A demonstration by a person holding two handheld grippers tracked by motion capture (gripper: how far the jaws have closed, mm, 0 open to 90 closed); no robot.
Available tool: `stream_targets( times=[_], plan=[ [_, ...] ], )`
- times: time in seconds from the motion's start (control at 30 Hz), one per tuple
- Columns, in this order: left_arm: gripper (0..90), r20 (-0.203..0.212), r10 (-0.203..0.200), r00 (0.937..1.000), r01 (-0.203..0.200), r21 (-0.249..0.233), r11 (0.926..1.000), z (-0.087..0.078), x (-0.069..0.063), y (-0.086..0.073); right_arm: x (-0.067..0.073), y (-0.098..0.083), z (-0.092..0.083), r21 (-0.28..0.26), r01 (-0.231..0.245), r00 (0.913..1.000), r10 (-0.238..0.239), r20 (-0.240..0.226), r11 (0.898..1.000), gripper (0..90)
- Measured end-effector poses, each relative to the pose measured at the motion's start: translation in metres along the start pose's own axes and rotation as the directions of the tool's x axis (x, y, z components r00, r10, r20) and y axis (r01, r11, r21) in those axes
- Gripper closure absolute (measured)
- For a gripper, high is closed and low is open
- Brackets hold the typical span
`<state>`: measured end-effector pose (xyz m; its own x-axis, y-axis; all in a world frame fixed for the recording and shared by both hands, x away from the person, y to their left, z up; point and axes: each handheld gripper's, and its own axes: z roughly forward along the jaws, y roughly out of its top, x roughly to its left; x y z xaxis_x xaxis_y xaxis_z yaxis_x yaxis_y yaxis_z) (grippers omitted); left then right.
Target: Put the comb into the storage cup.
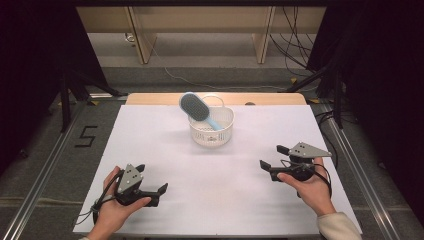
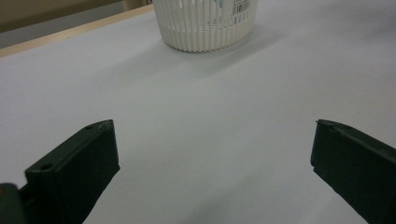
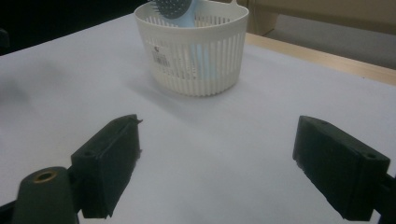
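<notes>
White slotted basket (image 1: 211,130) sits near the counter's far edge, a blue hairbrush (image 1: 196,107) propped inside, head over the rim. Left gripper (image 1: 152,192) and right gripper (image 1: 272,159) rest near the front edge, jaws apart, empty. Brush probably light, stiff; grip the paddle head.

white sheet (image 1: 165,150) on wooden table (image 1: 150,98) | cables (image 1: 295,45) on floor behind | "5" marking (image 1: 86,136) left
</notes>
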<state>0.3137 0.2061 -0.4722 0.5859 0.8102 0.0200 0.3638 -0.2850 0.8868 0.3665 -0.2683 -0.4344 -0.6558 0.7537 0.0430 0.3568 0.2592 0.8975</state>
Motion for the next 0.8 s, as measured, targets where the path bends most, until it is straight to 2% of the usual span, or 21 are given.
stream_targets(
  times=[0.43, 0.8],
  plan=[
    [0.4, -0.007, -0.004, 1.0000, 0.004, 0.005, 1.0000, -0.001, 0.002, -0.001, 0.003, -0.017, -0.016, 0.000, -0.002, 1.0000, 0.002, -0.009, 1.000, 15.5],
    [0.3, -0.006, -0.003, 1.0000, 0.003, 0.004, 1.0000, -0.001, 0.001, -0.001, 0.006, -0.027, -0.025, -0.008, 0.014, 0.9998, -0.014, -0.011, 1.000, 15.6]
  ],
)
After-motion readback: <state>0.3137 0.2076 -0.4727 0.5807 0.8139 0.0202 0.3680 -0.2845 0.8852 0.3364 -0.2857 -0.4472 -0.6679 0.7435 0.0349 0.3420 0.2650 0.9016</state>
